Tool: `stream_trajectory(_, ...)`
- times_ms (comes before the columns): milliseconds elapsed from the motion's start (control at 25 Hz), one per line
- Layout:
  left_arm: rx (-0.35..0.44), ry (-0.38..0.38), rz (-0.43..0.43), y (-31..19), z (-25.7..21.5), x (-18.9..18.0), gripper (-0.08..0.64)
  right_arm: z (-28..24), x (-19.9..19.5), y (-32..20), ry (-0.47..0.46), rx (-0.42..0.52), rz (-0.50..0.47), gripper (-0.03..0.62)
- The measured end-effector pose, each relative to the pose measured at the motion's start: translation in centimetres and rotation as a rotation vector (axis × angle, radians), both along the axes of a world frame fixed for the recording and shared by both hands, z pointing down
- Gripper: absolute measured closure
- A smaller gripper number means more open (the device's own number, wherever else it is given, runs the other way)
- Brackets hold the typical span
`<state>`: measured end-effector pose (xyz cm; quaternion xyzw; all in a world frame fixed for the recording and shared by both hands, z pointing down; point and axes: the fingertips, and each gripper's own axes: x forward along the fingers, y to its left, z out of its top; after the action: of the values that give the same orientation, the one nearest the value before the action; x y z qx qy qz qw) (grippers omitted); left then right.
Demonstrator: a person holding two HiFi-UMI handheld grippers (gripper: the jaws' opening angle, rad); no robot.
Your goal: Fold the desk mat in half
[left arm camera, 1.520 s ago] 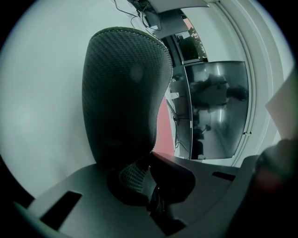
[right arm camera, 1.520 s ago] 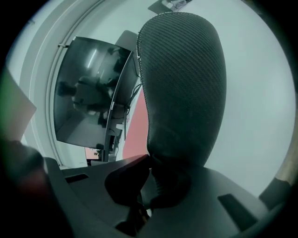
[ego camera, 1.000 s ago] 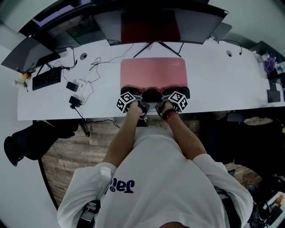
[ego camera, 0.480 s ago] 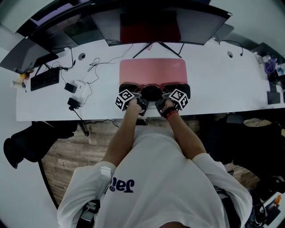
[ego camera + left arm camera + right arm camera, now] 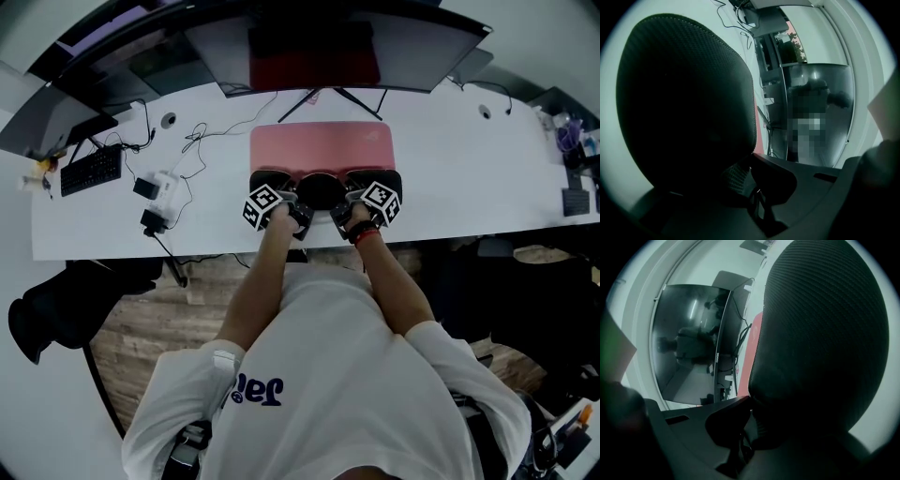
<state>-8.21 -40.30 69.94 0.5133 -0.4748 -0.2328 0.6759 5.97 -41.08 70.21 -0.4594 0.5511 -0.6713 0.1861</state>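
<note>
The desk mat (image 5: 320, 143) is pink on top and black underneath, and lies on the white desk (image 5: 450, 178) in front of the monitor. Its near edge is lifted and turned over, so a black band of underside (image 5: 322, 187) shows across the front. My left gripper (image 5: 285, 195) is shut on that edge at its left part, my right gripper (image 5: 353, 194) on its right part. The left gripper view is largely filled by the black textured underside (image 5: 684, 103), pinched in my gripper (image 5: 751, 174). The right gripper view shows the same underside (image 5: 820, 333) clamped in my gripper (image 5: 746, 420).
A large monitor (image 5: 323, 45) on a tripod foot stands just behind the mat. At the desk's left are a keyboard (image 5: 91, 171), a white adapter (image 5: 161, 190) and loose cables (image 5: 202, 136). A black chair (image 5: 61, 305) stands on the floor at the left.
Both grippers have moved away from the person toward the monitor, carrying the mat's near edge. The visible pink strip has grown narrower.
</note>
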Motion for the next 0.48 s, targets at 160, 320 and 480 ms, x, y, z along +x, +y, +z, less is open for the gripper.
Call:
stream_trajectory(160, 0.007, 0.006, -0.001, -0.4, -0.1, -0.1, 0.530, -0.2, -0.1, -0.4, 0.001, 0.008, 0.000, 0.563)
stream_trajectory(320, 0.012, 0.013, 0.000, -0.7, -0.2, -0.2, 0.529, -0.2, -0.3, -0.7, 0.008, 0.012, 0.002, 0.563)
stream_trajectory(480, 0.019, 0.017, 0.001, -1.3, -0.2, -0.3, 0.529, -0.2, -0.3, -1.3, 0.002, 0.013, 0.005, 0.563)
